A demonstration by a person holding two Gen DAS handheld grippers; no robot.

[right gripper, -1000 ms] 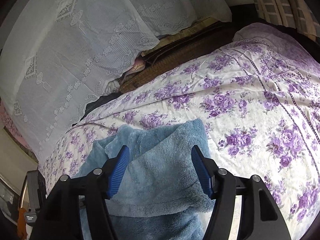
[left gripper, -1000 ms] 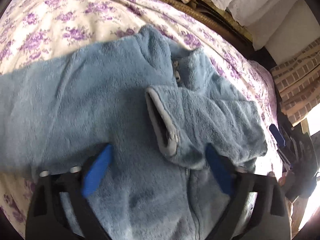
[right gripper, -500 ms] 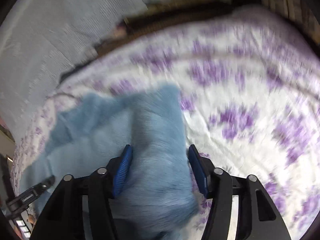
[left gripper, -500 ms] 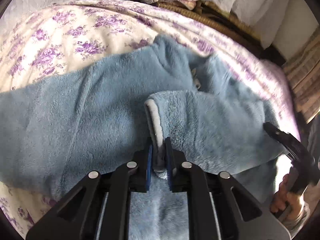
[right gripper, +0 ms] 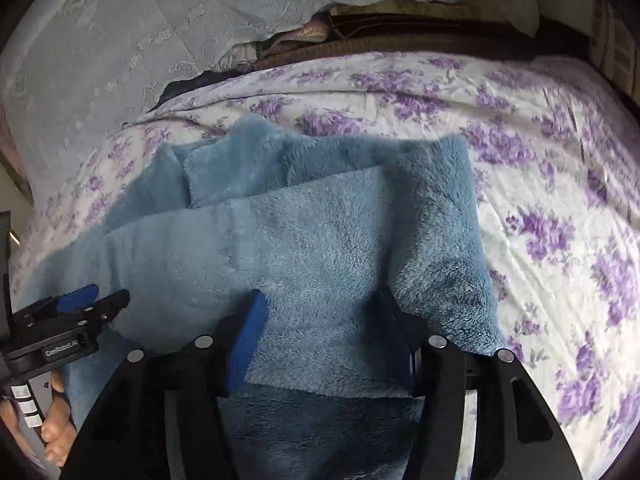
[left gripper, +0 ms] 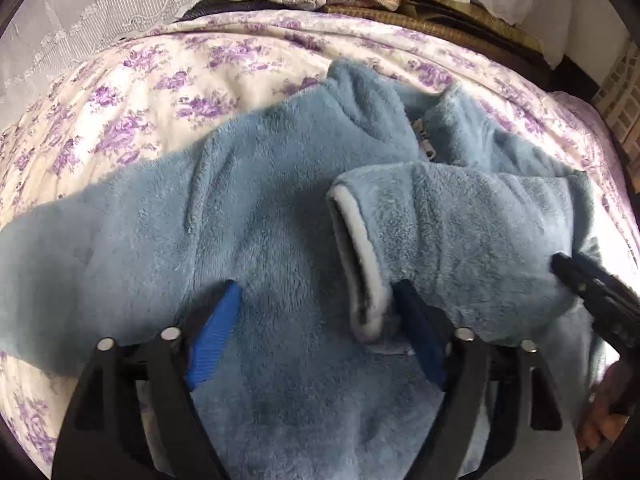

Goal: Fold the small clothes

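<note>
left wrist view: blue fleece jacket [left gripper: 248, 216] lay spread on the floral bedspread [left gripper: 152, 80], collar twd the far edge by the lace pillows [left gripper: 120, 4]. right sleeve [left gripper: 460, 232] was folded across the chest, its grey-trimmed cuff [left gripper: 360, 264] near the zip line. left gripper [left gripper: 320, 332] had just been opening: jaws spread wide, nothing pinched, the cuff loose btwn them, resting against the right-hand pad. judgement: the sleeve fold looked set; to do it well, lift off w/o dragging the cuff, then press the fold flat before the next fold.

right wrist view: folded sleeve edge [right gripper: 440, 240] sat near the jacket's side, bedspread [right gripper: 560, 200] bare beyond. right gripper [right gripper: 324, 332] stood about half spread and had just opened a bit; fleece lay btwn the pads, which didn't seem to press it, so prob not gripping. left gripper [right gripper: 96, 300] showed at the near left corner, gapped, in a hand [right gripper: 52, 420].
</note>
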